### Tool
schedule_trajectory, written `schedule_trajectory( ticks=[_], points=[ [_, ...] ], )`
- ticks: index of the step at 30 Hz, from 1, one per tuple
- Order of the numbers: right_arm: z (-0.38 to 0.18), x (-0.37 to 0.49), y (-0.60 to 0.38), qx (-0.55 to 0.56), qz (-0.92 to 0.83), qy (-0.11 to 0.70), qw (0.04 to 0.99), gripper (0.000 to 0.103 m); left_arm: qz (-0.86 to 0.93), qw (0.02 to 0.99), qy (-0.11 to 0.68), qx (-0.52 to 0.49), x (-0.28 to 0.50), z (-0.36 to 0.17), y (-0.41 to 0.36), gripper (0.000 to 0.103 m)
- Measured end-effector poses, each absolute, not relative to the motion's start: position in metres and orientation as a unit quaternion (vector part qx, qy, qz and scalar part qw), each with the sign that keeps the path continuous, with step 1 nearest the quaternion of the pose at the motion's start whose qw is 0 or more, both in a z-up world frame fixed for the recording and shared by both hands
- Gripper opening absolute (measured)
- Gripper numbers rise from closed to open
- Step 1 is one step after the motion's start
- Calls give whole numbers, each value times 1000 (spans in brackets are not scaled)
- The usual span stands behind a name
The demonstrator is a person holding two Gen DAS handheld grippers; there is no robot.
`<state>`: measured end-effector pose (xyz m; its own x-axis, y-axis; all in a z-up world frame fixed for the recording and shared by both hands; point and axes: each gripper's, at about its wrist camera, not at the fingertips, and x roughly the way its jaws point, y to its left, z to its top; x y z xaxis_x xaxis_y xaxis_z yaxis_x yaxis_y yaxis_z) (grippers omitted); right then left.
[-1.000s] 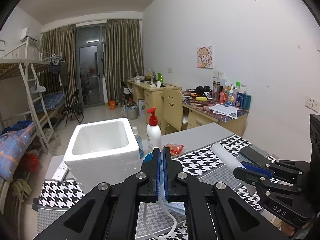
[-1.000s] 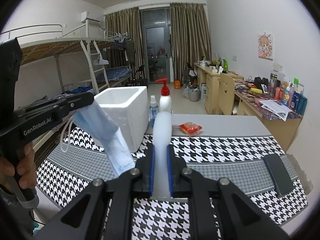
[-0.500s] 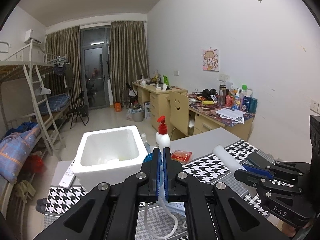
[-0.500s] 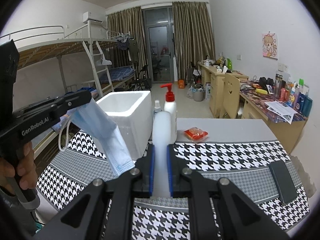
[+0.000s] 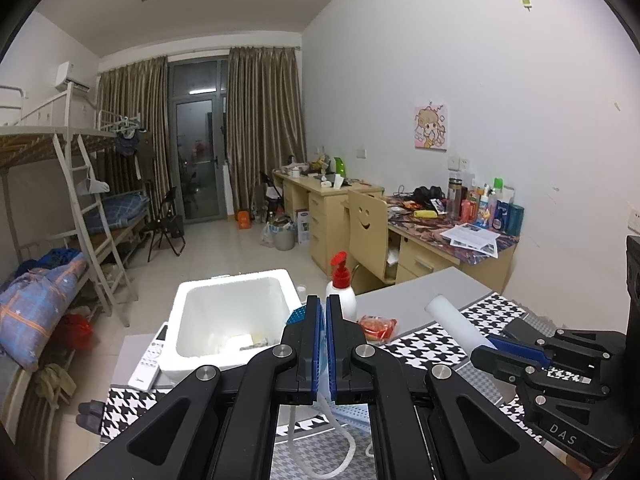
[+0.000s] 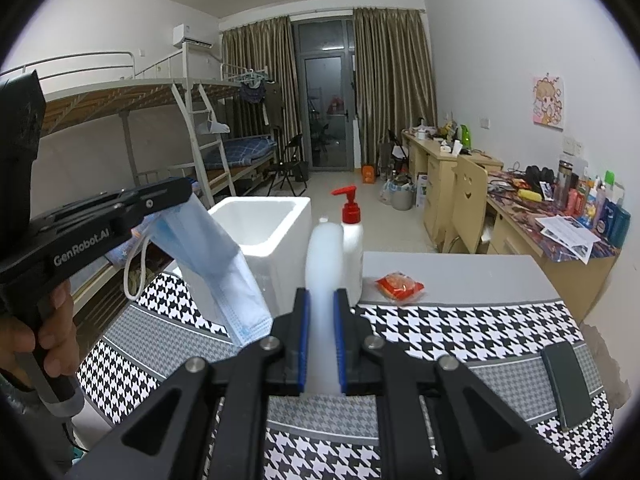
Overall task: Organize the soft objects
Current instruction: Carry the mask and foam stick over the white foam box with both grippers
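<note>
The face mask (image 6: 212,268), pinched in the left gripper (image 5: 323,344), has risen above the foam box (image 5: 232,320), ready for dropping in, while the right gripper (image 6: 321,344) clamps the white foam roll (image 6: 323,272).

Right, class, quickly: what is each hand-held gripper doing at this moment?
Left hand-held gripper: closed, holding a blue face mask in the air.
Right hand-held gripper: closed, holding a white foam roll.
</note>
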<state>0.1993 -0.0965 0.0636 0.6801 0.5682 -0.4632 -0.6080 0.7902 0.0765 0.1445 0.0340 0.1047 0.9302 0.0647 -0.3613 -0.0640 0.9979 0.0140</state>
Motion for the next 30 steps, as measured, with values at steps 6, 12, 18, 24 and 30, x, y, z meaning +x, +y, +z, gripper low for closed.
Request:
schedule_trajectory(
  ticks=[6,12,18,24,30],
  points=[
    [70,202,-89,-45,324,233,916,14,37,983,178,3,148,112,38,3],
    [80,207,-83,-45,328,227,916,14,51,984,171,6,156,122,44,3],
    [87,212,-76,-42,333,223,915,14,64,984,169,1,163,127,52,3],
    [92,222,-66,-44,335,224,914,14,76,983,166,4,170,135,58,3],
    [95,228,-61,-47,339,224,913,14,91,982,165,4,179,143,66,3]
  ],
)
